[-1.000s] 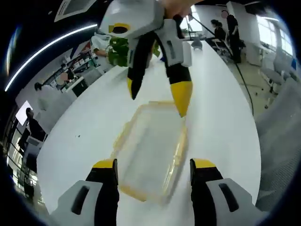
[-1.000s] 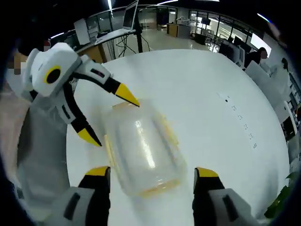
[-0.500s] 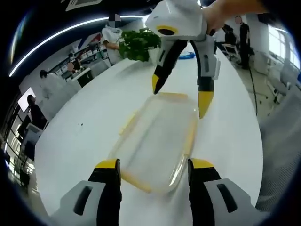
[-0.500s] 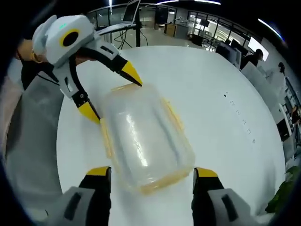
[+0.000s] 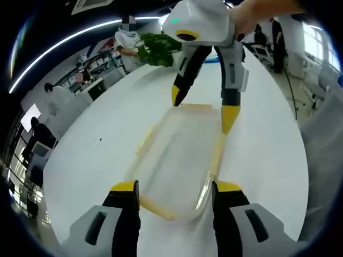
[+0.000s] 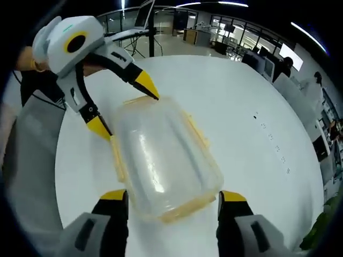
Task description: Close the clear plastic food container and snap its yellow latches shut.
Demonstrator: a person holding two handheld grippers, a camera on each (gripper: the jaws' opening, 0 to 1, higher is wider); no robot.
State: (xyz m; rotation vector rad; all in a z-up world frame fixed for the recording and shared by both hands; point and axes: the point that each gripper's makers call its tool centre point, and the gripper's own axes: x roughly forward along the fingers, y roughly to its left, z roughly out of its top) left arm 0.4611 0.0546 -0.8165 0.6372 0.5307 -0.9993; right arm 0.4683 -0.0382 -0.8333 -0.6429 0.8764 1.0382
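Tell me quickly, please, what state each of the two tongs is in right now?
Left tongs: open, jaws astride the near end of the clear container, holding nothing.
Right tongs: open, astride its other end, holding nothing.

Legible text, labels, brands, numbers, signs: we find none that can be read in either view. We note small dark marks on the white bench [image 6: 268, 134] in the right gripper view, too small to make out as letters or figures. We also note a bright screen [image 5: 29, 115] far off in the left gripper view, blurred, with nothing on it that can be read.
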